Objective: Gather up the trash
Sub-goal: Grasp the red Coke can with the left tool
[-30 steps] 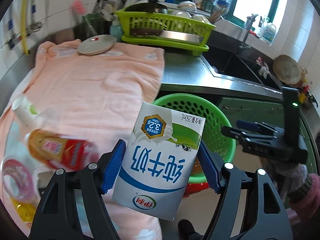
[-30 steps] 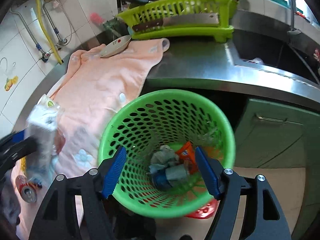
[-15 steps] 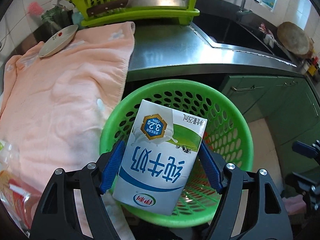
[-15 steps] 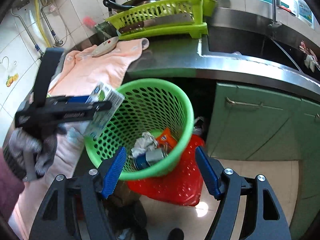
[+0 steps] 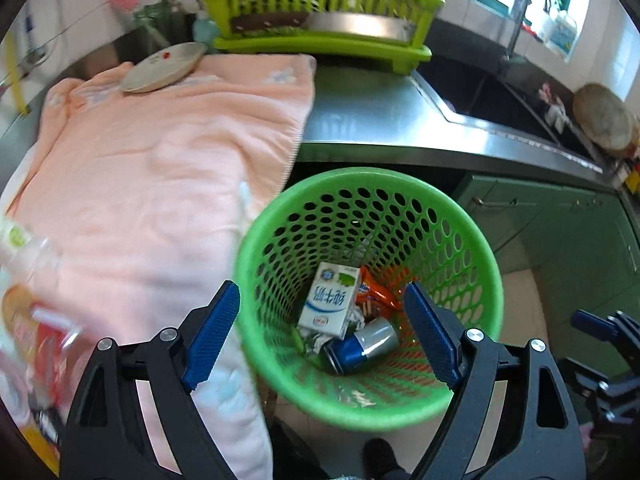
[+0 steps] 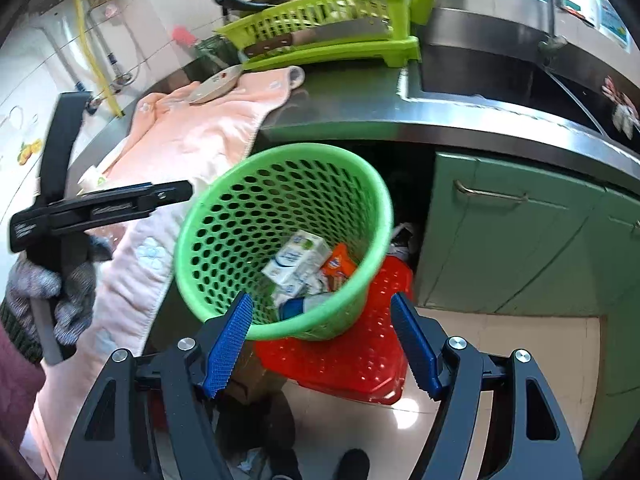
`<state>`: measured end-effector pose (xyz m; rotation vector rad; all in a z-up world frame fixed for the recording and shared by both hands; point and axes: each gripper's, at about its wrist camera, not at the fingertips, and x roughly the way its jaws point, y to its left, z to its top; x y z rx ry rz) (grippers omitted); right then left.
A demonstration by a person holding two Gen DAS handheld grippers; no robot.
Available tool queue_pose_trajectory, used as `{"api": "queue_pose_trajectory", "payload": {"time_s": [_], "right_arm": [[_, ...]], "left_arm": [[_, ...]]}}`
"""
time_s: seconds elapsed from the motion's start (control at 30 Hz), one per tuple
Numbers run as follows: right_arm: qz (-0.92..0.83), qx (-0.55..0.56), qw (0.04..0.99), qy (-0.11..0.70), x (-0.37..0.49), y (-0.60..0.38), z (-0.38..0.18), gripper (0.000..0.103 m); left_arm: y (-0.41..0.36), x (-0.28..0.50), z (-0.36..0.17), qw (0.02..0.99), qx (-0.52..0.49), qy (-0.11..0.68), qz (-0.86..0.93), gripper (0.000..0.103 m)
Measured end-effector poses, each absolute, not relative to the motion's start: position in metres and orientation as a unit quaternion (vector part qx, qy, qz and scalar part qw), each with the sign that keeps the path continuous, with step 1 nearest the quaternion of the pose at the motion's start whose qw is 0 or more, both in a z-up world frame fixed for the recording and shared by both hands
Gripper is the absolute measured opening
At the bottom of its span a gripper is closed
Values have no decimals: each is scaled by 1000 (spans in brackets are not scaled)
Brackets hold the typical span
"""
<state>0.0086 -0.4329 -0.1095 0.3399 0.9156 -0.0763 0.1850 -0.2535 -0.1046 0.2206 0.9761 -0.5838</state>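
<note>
Steel worktop (image 5: 360, 116) runs across the top of my view, and the pink towel (image 5: 160, 168) covers its left stretch and hangs over the front edge. A pale plate (image 5: 162, 66) sits at the towel's far end, with the lime dish rack (image 5: 320, 12) behind it, a cleaver lying in that rack. Below the worktop edge stands the green perforated bin (image 5: 472, 248), resting on a red crate (image 6: 360, 356) on the floor, green cabinet doors (image 6: 500, 236) to its right. My left tongs (image 5: 320, 340) hang right above the bin, jaws opening wide, nothing between the blue pads. My right tongs (image 6: 320, 344) are lower and off to the side of the bin, spread apart and empty too. Down in the bin: the white-and-blue milk carton (image 5: 330, 300) lies on top of the heap, leaning against the near wall. Beside it an orange snack wrapper (image 5: 376, 292), and just under it a blue-and-silver can (image 5: 360, 346) on its side, over crumpled paper. Blurred packets are on the towel at far left; I can't make them out.
</note>
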Motion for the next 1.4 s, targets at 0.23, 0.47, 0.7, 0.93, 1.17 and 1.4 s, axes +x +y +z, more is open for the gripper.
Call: {"api": "queue_pose_trajectory", "payload": {"time_s": [0.23, 0.47, 0.7, 0.93, 1.17, 1.4], "right_arm": [[13, 143, 893, 427, 19, -394, -92, 71], [77, 118, 897, 418, 34, -339, -77, 72], [141, 102, 893, 416, 47, -284, -71, 72], [200, 82, 883, 417, 52, -236, -68, 72], [229, 68, 875, 420, 47, -213, -70, 72], [228, 65, 872, 429, 45, -212, -76, 72]], "left_arm": [[-185, 148, -69, 865, 63, 441, -230, 83], [-110, 114, -47, 888, 37, 431, -158, 83], [-26, 87, -36, 895, -31, 444, -15, 83], [65, 69, -56, 845, -190, 481, 135, 83], [104, 60, -82, 804, -311, 475, 180, 84], [111, 66, -106, 764, -383, 479, 201, 84]]}}
